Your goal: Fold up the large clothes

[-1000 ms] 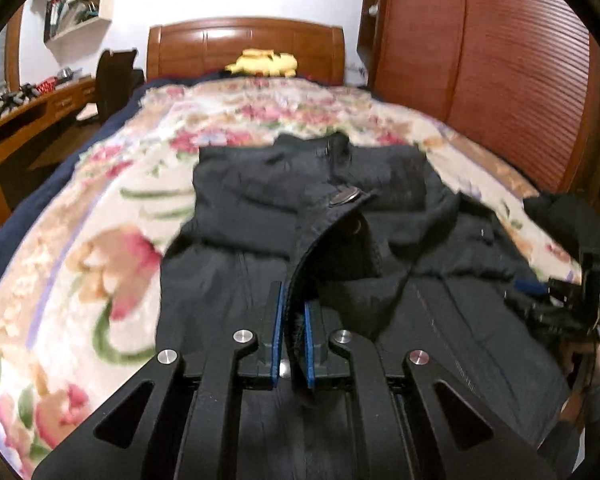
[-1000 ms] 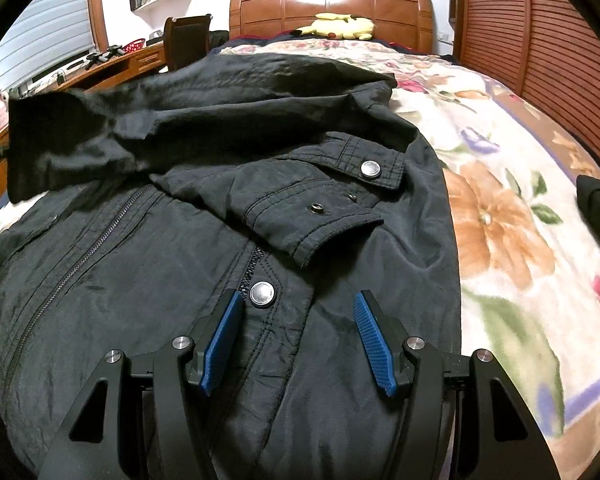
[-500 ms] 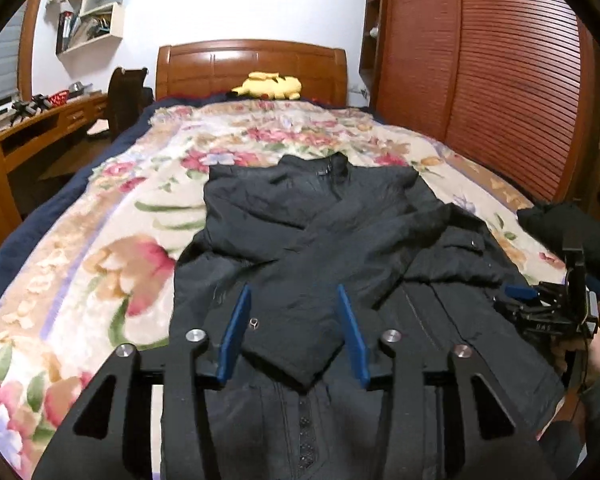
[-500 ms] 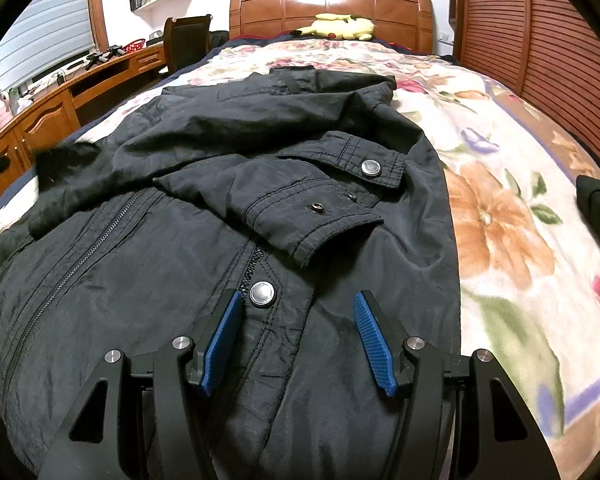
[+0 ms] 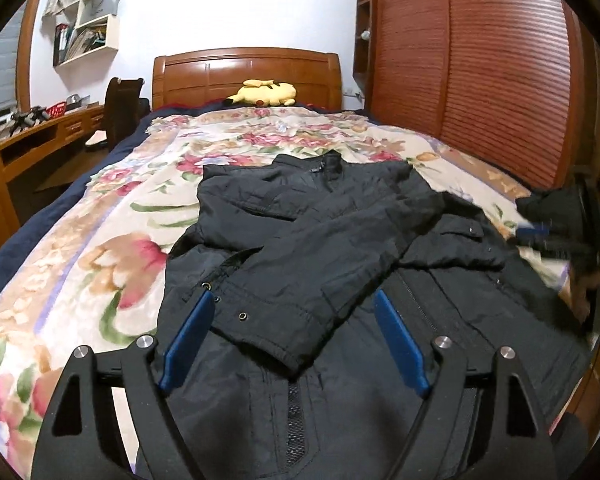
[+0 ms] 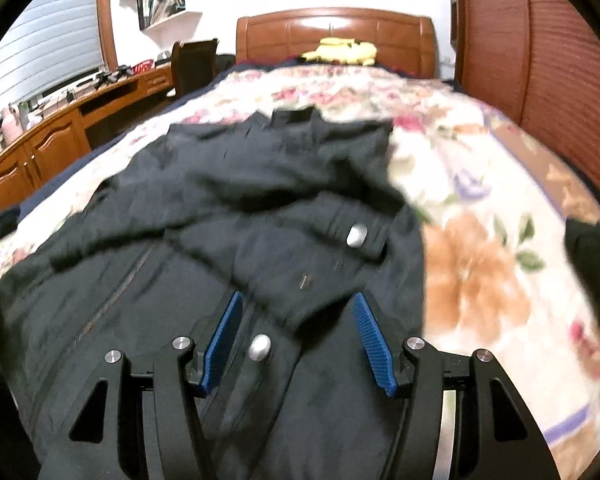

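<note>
A black jacket (image 5: 340, 248) lies flat on the floral bedspread (image 5: 112, 240), collar toward the headboard. One sleeve (image 5: 324, 272) is folded across its front, cuff near the jacket's left edge. My left gripper (image 5: 296, 304) is open and empty, just above that cuff. My right gripper (image 6: 296, 308) is open and empty, above the other folded cuff with its snap buttons (image 6: 356, 235); this view is blurred. The right gripper also shows at the right edge of the left wrist view (image 5: 556, 236).
A yellow plush toy (image 5: 264, 94) lies by the wooden headboard (image 5: 244, 68). A slatted wooden wardrobe (image 5: 500, 80) stands on the right, a desk (image 5: 32, 136) and chair (image 5: 122, 108) on the left. Another dark garment (image 6: 592, 252) lies at the bed's right edge.
My left gripper let go of the sleeve, opened wide and drew back; the sleeve now lies across the jacket. My right gripper, still open, has lifted and pulled back.
</note>
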A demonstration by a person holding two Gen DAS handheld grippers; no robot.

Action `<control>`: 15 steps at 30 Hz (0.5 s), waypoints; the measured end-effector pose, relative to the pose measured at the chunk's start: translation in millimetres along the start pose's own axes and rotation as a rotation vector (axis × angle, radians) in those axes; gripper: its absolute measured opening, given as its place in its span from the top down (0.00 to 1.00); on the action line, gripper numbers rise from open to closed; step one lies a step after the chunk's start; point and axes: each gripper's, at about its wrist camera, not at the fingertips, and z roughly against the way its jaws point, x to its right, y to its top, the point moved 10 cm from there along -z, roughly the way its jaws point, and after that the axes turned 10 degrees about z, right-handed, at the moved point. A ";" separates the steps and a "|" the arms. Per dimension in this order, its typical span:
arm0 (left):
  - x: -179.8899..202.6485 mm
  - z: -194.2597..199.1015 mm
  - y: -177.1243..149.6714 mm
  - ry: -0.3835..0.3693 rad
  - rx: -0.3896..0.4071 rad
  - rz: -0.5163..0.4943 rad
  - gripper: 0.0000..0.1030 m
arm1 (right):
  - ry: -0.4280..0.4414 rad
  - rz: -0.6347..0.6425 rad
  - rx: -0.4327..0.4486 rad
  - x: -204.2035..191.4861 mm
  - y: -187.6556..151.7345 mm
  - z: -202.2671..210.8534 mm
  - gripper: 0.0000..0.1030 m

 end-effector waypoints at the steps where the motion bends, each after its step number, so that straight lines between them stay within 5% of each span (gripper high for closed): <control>1: 0.2 -1.9 -1.5 0.001 -0.001 -0.009 0.20 | -0.020 0.019 -0.013 4.6 5.4 -6.0 0.41; 15: -3.2 -20.8 -4.9 -0.025 -0.034 -0.001 0.20 | -0.179 0.151 -0.190 35.9 58.9 -125.7 0.41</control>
